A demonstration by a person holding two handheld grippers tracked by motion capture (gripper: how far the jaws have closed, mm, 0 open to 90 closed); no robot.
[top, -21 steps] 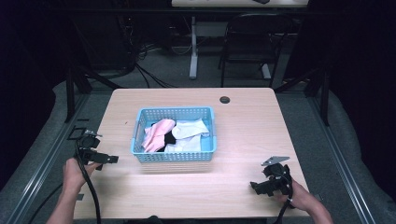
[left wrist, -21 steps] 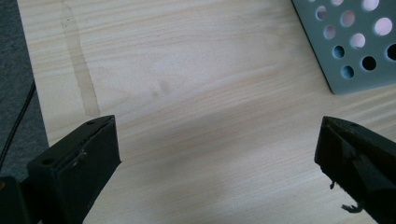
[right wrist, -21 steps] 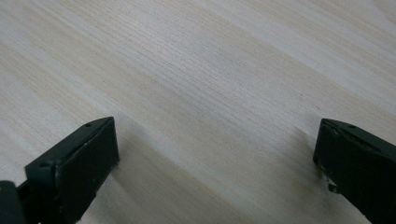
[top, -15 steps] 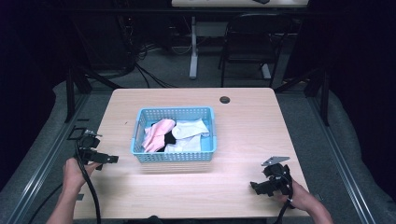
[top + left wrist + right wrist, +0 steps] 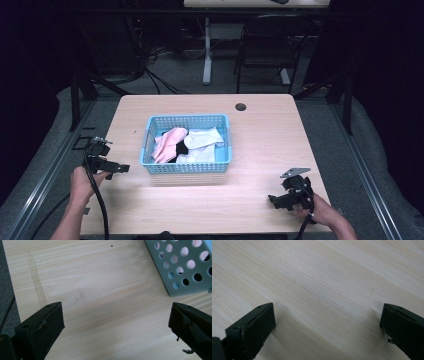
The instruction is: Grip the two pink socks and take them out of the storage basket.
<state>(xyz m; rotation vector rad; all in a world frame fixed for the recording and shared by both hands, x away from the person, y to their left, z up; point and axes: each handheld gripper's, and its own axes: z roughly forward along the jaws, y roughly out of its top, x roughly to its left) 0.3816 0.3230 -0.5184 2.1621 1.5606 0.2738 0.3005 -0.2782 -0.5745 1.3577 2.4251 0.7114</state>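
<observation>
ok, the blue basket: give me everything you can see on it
The blue basket is a light blue rectangular tub, plastic by the look, its walls pierced with rows of round holes. It stands upright on the wooden table, about mid-table and left of centre. It holds pink cloth, white cloth and something black. Neither gripper touches it; the left gripper is open beside its left end.

Overhead light fell evenly on the pale wooden table (image 5: 260,130), while the room behind stayed nearly black. The high view was soft and grainy. Both gripper views were sharper, with jaws casting faint, diffuse shadows.
</observation>
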